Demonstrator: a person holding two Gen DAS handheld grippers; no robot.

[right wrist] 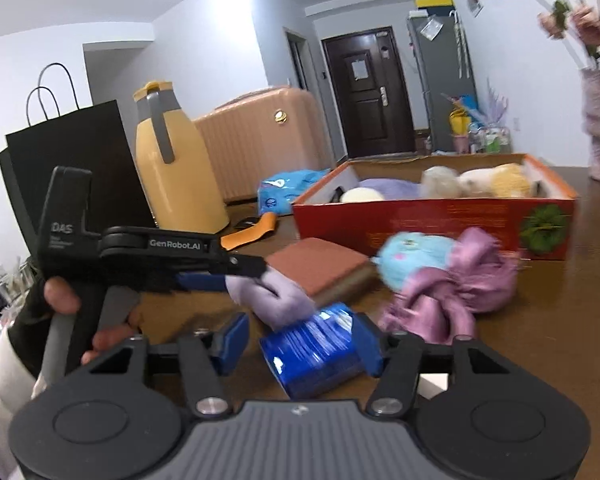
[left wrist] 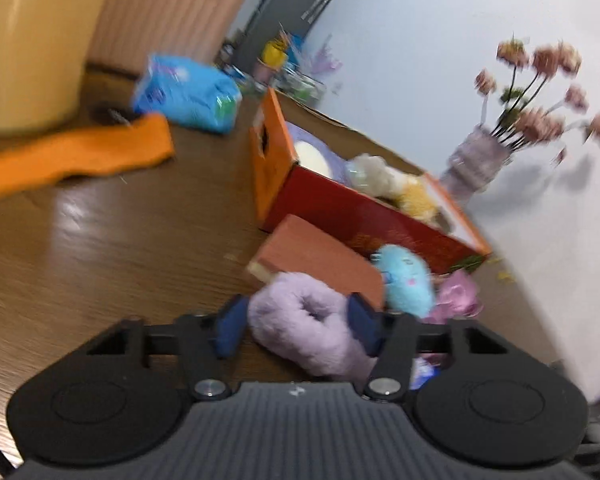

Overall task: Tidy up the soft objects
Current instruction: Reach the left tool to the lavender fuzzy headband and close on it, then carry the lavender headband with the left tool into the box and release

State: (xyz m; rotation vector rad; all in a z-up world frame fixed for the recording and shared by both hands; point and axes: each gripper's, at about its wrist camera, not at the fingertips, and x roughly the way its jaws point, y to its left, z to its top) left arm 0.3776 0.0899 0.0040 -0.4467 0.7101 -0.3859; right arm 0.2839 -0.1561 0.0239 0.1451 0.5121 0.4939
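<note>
Left wrist view first: the left gripper [left wrist: 296,330] sits low in the frame with a fluffy lilac scrunchie [left wrist: 312,328] between its blue pads, jaws about a third open. The right pad presses the fluff; the left pad is right at its edge, contact there too blurred to call. Above it lies a brick-coloured sponge block [left wrist: 316,256], a pale blue plush [left wrist: 406,282] and a pink satin scrunchie [left wrist: 458,294], all just in front of the red box [left wrist: 364,216] holding plush toys mid-frame. Only this view shows the full orange cloth [left wrist: 80,158] at the left edge.

Over to the right wrist view: here a black paper bag [right wrist: 72,168], the yellow jug [right wrist: 176,172] and a dark door [right wrist: 366,92] show up, and the left gripper appears side-on at the left, held by a gloved hand [right wrist: 60,300], its tips on the lilac scrunchie. The right gripper [right wrist: 298,344] is roughly half open at the bottom of the frame, a shiny blue packet [right wrist: 312,350] between its pads. The right pad touches the packet; a sliver of table [right wrist: 560,320] shows at the left pad.
</note>
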